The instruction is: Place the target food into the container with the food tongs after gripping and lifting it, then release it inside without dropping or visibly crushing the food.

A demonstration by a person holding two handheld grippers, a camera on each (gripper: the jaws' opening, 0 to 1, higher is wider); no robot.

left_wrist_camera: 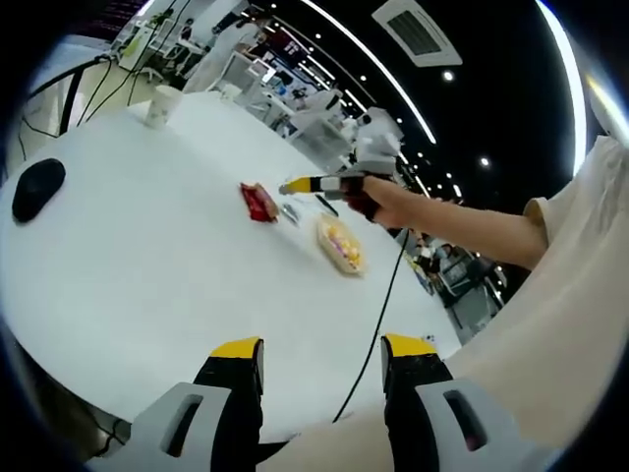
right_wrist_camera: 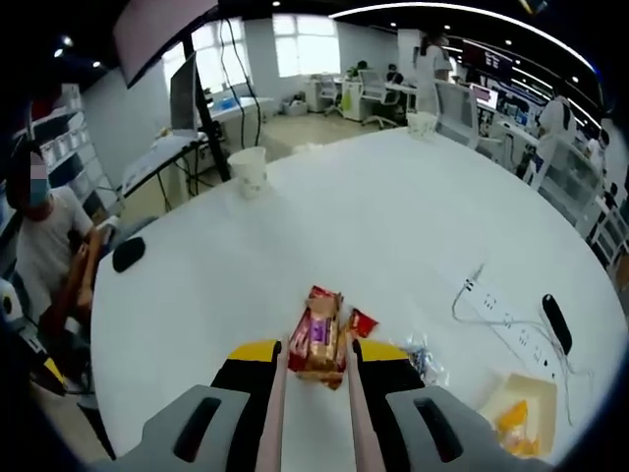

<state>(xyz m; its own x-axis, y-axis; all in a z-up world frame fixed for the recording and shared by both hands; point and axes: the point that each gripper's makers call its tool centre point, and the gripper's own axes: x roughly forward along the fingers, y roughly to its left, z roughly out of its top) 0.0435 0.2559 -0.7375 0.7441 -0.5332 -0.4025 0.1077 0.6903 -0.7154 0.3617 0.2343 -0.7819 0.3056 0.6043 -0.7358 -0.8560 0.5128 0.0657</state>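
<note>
My right gripper is shut on a pair of pinkish food tongs. The tong arms flank a red and purple snack packet resting among a few small packets on the white table. Whether the packet is off the table I cannot tell. The container, a pale tray with yellow food inside, lies low at the right. In the left gripper view a hand holds the right gripper just past the red packet, with the container nearer. My left gripper hangs open over the table edge.
A white power strip with its cord and a black object lie right of the packets. Paper cups and a black mouse sit farther out. A black cable crosses the near table. A person sits at the left.
</note>
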